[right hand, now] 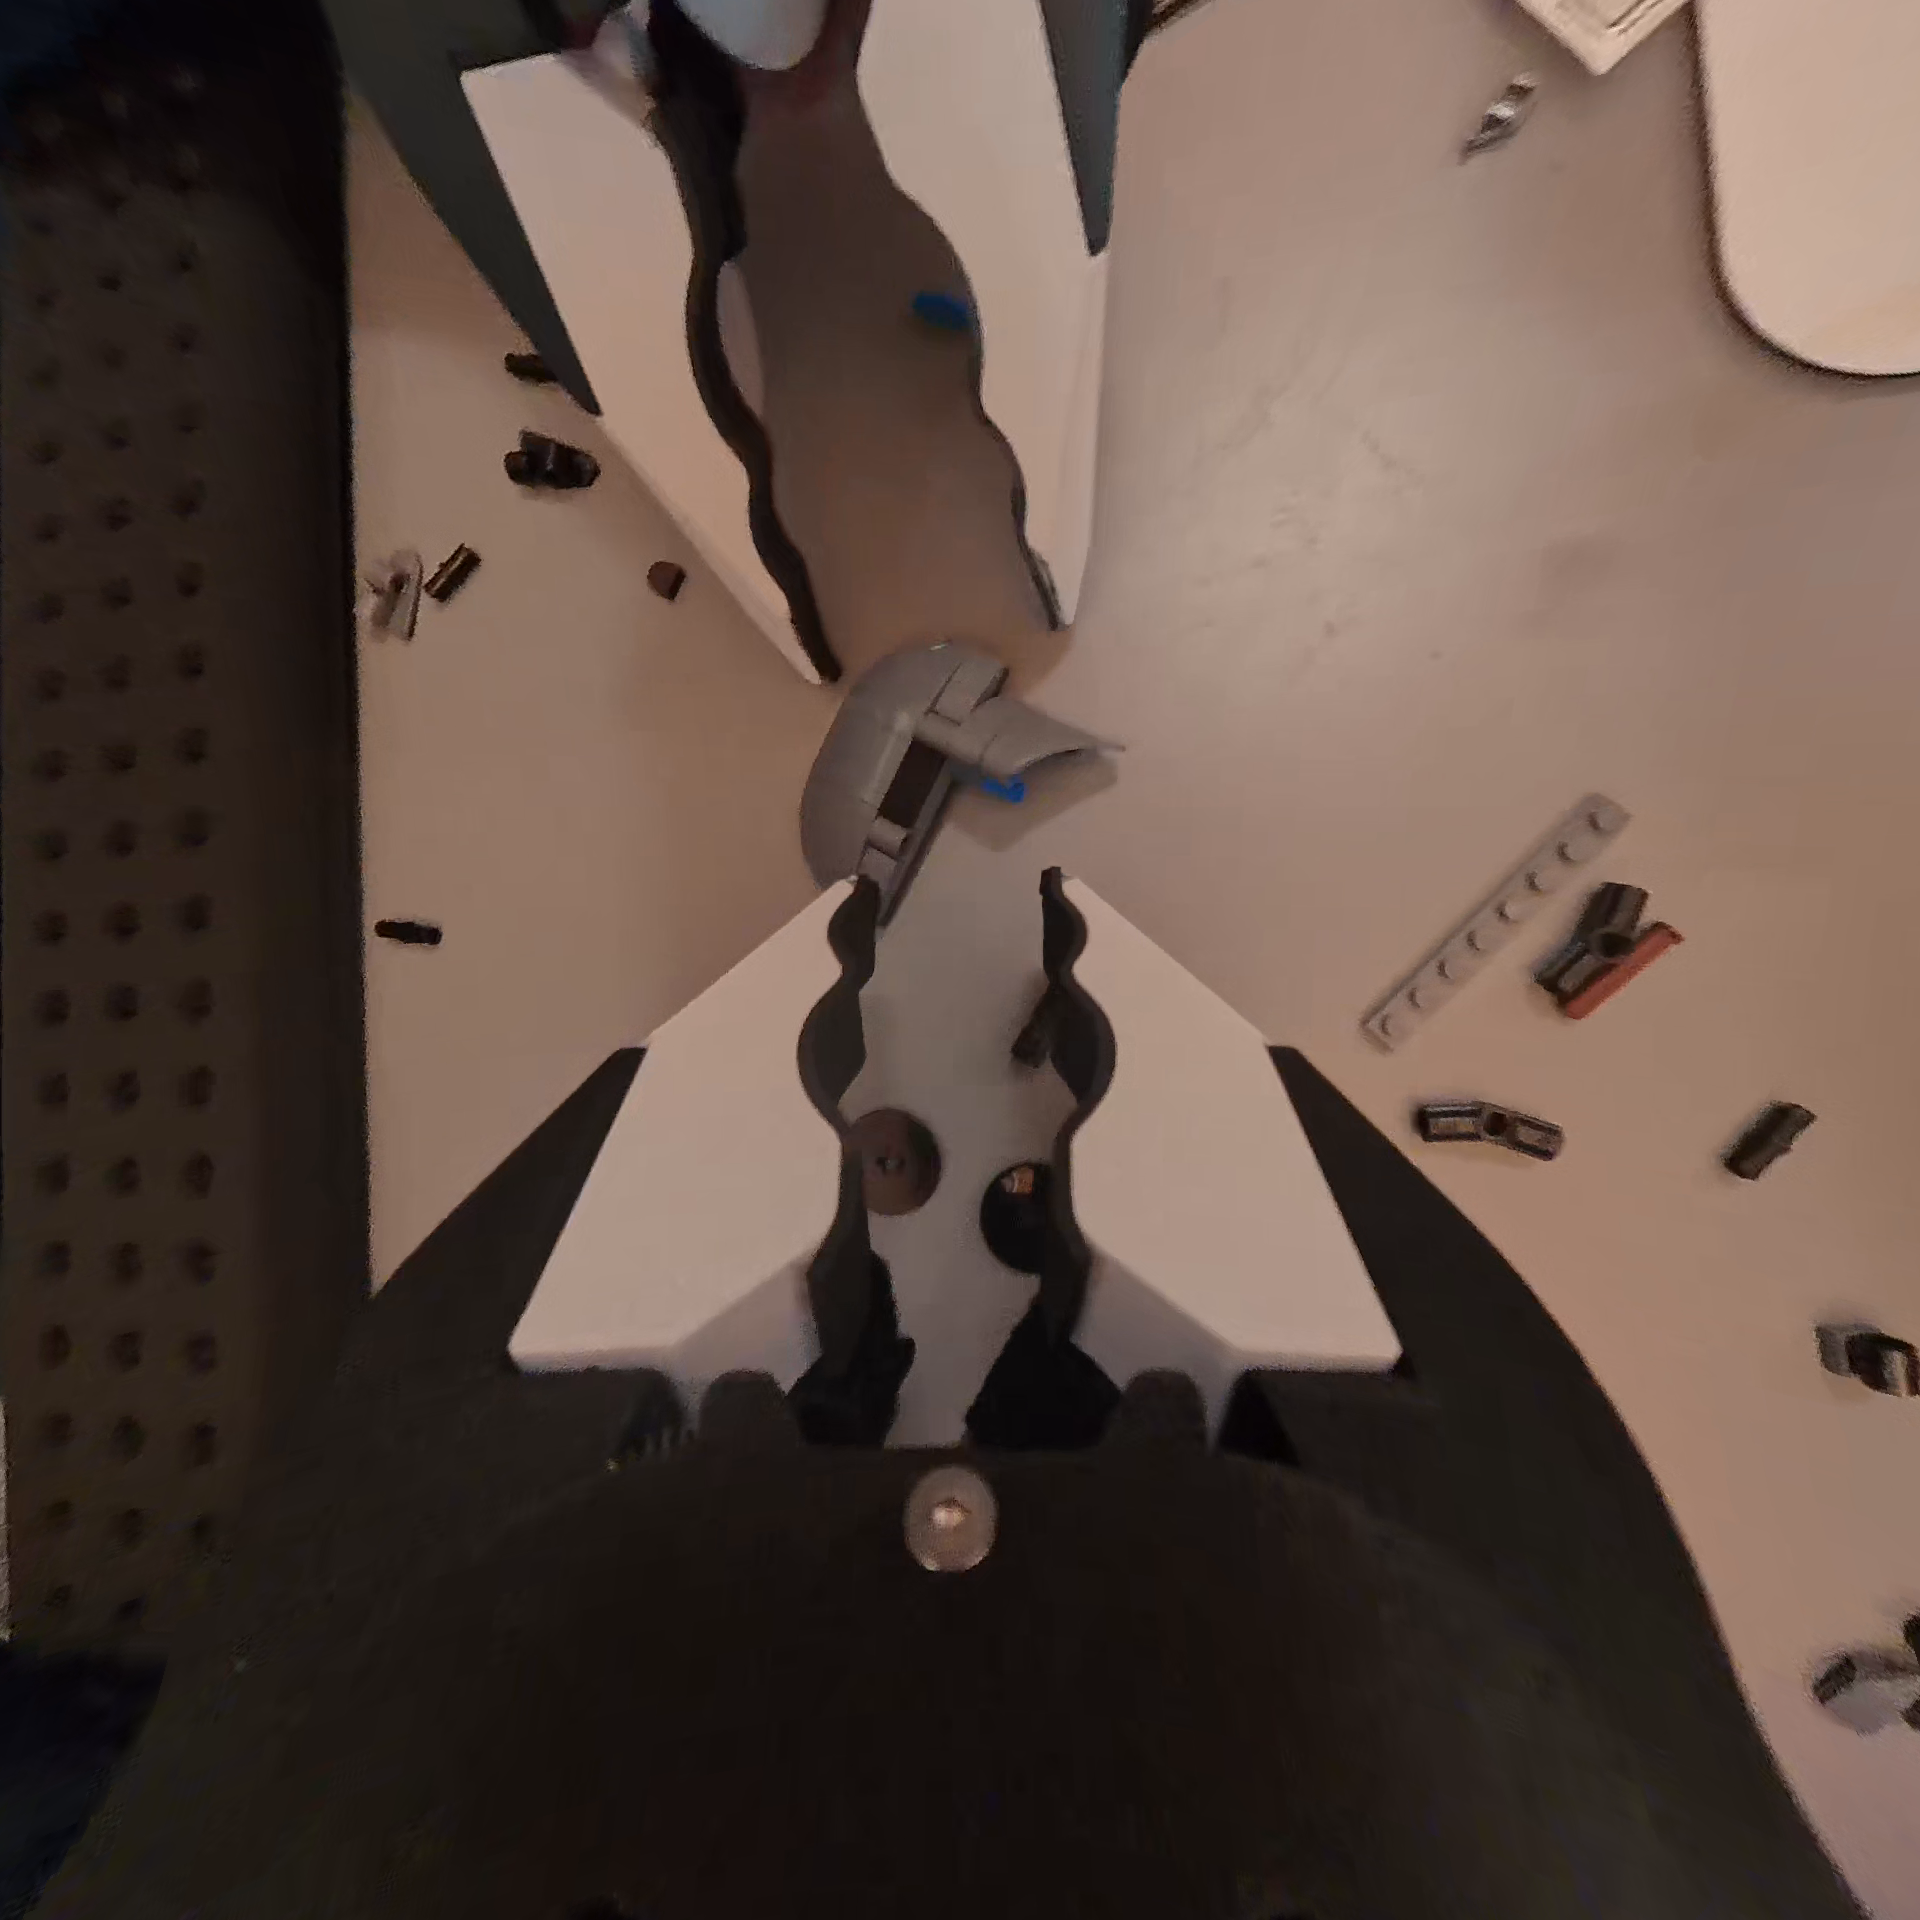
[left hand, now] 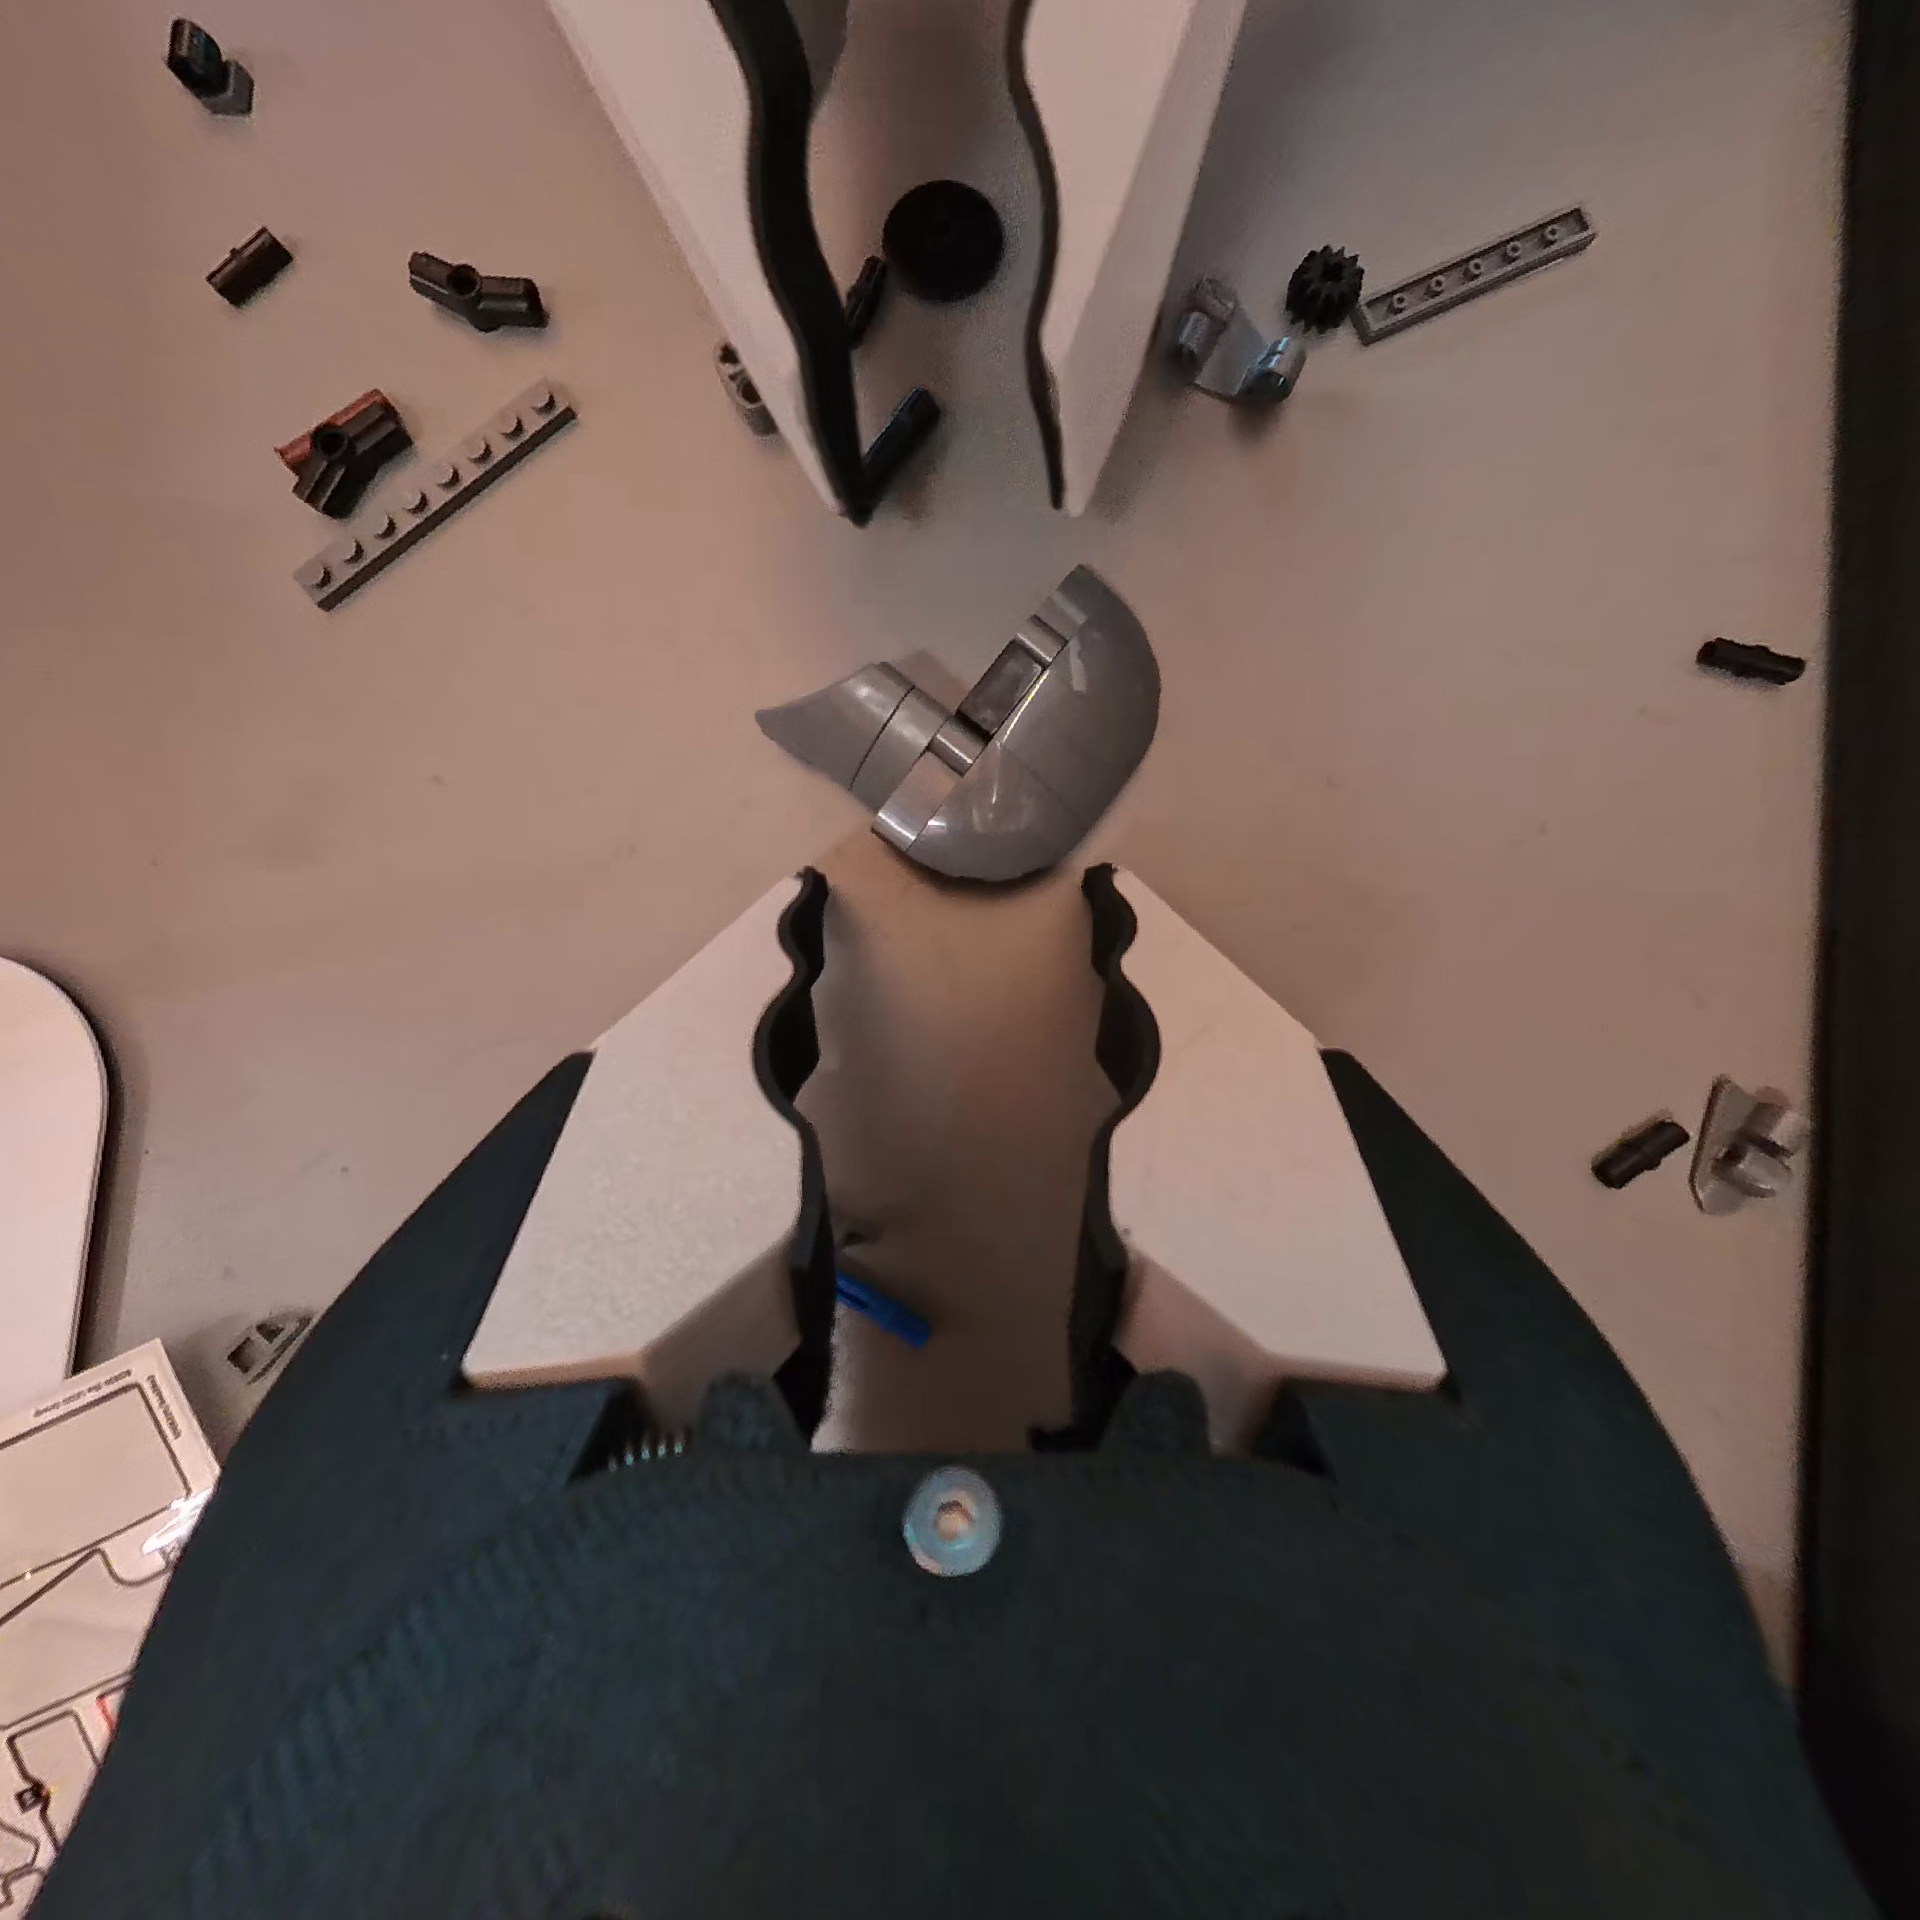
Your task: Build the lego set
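assembly: grey curved-shell lego sub-build lying on the table, between the two sets of fingertips, touching neither clearly; small blue pin pokes from its underside in the right wrist view
left gripper: jaws spread, nothing held, tips just beside the assembly
right gripper: jaws spread, nothing held, left tip at the assembly's edge; contact unclear
surface: pale beige matte tabletop, dim warm light
edge: dark perforated panel along one side of the table
loose parts: two long grey studded plates; one black round disc-like piece; one small black gear; one black-and-red connector; one loose blue pin under the left gripper
hidden: disc partly behind the right gripper's fingers; several small black pins too small to identify
cut off: white rounded tray and printed instruction sheet at frame edges
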`<state>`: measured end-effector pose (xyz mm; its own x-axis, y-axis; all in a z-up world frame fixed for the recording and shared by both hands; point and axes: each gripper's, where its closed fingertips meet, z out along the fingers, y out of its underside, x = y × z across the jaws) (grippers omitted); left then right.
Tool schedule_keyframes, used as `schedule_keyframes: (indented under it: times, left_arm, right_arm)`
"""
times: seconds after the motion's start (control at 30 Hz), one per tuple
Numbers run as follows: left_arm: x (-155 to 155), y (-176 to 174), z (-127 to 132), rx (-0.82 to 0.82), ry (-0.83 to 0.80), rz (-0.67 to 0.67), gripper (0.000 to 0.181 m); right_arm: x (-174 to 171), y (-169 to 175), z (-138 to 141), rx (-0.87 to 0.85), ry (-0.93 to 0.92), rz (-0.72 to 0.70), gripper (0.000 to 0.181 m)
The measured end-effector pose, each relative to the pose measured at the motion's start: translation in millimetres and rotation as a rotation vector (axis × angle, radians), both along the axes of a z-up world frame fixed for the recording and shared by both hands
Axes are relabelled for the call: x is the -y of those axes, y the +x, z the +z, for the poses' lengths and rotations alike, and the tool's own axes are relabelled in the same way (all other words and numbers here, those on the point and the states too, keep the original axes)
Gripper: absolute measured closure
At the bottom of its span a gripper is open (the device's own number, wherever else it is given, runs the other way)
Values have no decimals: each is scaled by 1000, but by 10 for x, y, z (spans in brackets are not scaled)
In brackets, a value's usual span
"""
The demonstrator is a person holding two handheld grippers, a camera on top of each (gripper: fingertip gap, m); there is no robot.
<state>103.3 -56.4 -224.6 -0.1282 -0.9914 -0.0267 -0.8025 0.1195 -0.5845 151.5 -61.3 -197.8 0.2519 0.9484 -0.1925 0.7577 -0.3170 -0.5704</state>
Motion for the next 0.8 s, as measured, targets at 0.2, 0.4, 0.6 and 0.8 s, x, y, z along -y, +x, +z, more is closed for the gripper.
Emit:
schedule_keyframes:
  times: [0.2,0.4,0.6,0.8]
  left_arm:
    - [-22,14,-27,-8,11,8,135]
    - [-82,2,-27,-11,14,38,134]
    - [-145,-31,-20,-15,36,59,141]
    - [-182,-42,-22,-21,35,80,139]
  right_arm:
    - [140,-97,-199,64,-44,62,152]
    - [182,-261,-249,55,-35,83,148]
    - [197,-255,-239,46,-63,79,151]
    - [175,-277,-238,50,-49,68,151]
